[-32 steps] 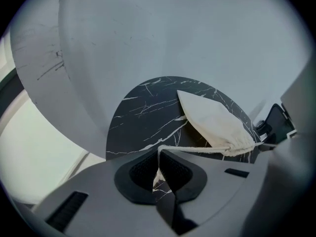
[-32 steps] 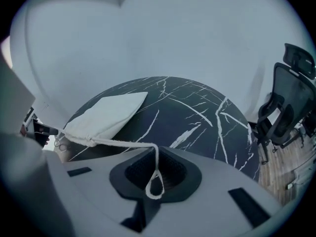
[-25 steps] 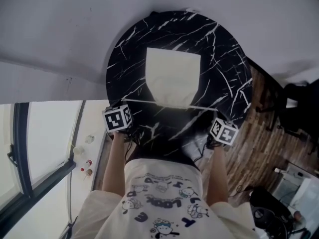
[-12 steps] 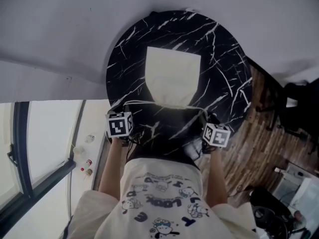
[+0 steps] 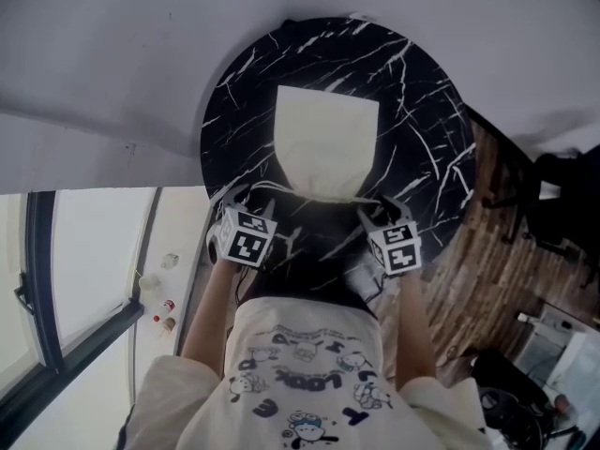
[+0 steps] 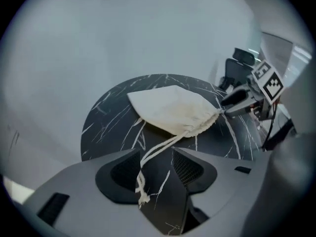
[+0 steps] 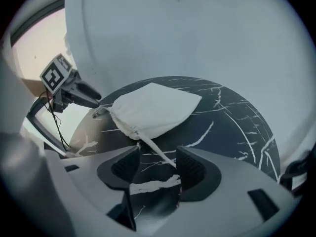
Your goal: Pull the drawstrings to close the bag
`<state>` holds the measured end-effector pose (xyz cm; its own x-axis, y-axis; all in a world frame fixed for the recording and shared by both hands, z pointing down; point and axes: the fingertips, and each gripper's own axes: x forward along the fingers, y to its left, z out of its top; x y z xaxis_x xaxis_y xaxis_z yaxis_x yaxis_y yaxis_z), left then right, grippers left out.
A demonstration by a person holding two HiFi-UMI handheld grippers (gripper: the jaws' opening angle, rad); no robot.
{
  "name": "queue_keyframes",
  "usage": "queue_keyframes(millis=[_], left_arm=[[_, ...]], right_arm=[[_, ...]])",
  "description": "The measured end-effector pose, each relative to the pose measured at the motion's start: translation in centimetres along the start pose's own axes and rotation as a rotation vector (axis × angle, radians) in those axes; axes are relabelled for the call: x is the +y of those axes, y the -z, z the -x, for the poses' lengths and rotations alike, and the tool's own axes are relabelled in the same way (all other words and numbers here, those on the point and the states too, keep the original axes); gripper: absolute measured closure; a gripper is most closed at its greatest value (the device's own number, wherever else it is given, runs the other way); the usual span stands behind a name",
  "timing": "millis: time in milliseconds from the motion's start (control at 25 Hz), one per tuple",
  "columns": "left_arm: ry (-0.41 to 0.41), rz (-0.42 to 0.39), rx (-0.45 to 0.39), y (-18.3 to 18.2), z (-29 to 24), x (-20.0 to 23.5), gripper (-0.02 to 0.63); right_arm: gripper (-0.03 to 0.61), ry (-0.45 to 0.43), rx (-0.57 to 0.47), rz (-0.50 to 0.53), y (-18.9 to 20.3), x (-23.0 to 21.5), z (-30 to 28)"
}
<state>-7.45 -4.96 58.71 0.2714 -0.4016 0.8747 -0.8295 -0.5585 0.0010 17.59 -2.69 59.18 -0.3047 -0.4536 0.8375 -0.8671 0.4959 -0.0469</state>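
Note:
A cream drawstring bag lies flat on the round black marble table, its gathered mouth toward me. My left gripper sits at the mouth's left corner. Its jaws have just been opening and now stand apart. The left drawstring lies slack between them, its knotted end by the left pad, not pinched. My right gripper is at the mouth's right corner, and its jaws have also just been opening. The right drawstring runs loose from the bag toward its right pad.
The table's near edge is right under both grippers, against my body. A wooden floor with dark equipment lies to the right. A window frame and a sill with small objects are on the left. A pale wall rises behind the table.
Both grippers moved inward toward the bag's mouth and rolled. The drawstrings, stretched taut sideways before, now lie slack, and both pairs of jaws have let go.

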Motion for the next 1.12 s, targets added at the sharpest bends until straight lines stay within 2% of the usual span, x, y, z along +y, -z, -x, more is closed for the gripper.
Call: queue_keyframes(millis=[80,160,240,320,520,640,840,880,960,1120], left_arm=[[0.024,-0.145,0.027,-1.2,-0.9,-1.7,0.383],[0.069,-0.256,0.069,-1.5,-1.9,-3.1,0.383],[0.115,-0.331,0.103,-1.5,-2.6,-4.2,0.383],[0.129,-0.373,0.108,-1.8,-3.0,-4.4,0.383],[0.162,-0.422,0.109,-2.3,-3.6,-4.5,0.383],[0.194,-0.468,0.140,-2.1,-3.9,-5.1,0.383],[0.220,-0.463,0.166,-1.9,-4.8,-5.6,0.390],[0.217,-0.457,0.165,-1.9,-4.8,-5.5,0.411],[0.202,-0.453,0.160,-2.0,-4.9,-5.3,0.512],[0.182,-0.440,0.168,-1.9,-4.9,-5.3,0.558]], right_arm=[[0.339,-0.040,0.033,0.102,-0.6,1.3,-0.8],[0.339,-0.065,0.066,0.208,-0.7,2.2,-1.6],[0.341,-0.075,0.095,0.290,-0.7,2.6,-2.1],[0.368,-0.081,0.123,0.342,-0.7,2.7,-2.5],[0.417,-0.088,0.178,0.400,-0.1,2.6,-3.0],[0.507,-0.072,0.176,0.379,-0.2,2.4,-3.0],[0.546,-0.068,0.178,0.327,-0.2,2.4,-3.0],[0.549,-0.064,0.184,0.321,-0.1,2.4,-3.0],[0.552,-0.055,0.188,0.310,0.0,2.3,-3.0],[0.555,-0.030,0.176,0.263,-0.1,2.0,-3.0]])
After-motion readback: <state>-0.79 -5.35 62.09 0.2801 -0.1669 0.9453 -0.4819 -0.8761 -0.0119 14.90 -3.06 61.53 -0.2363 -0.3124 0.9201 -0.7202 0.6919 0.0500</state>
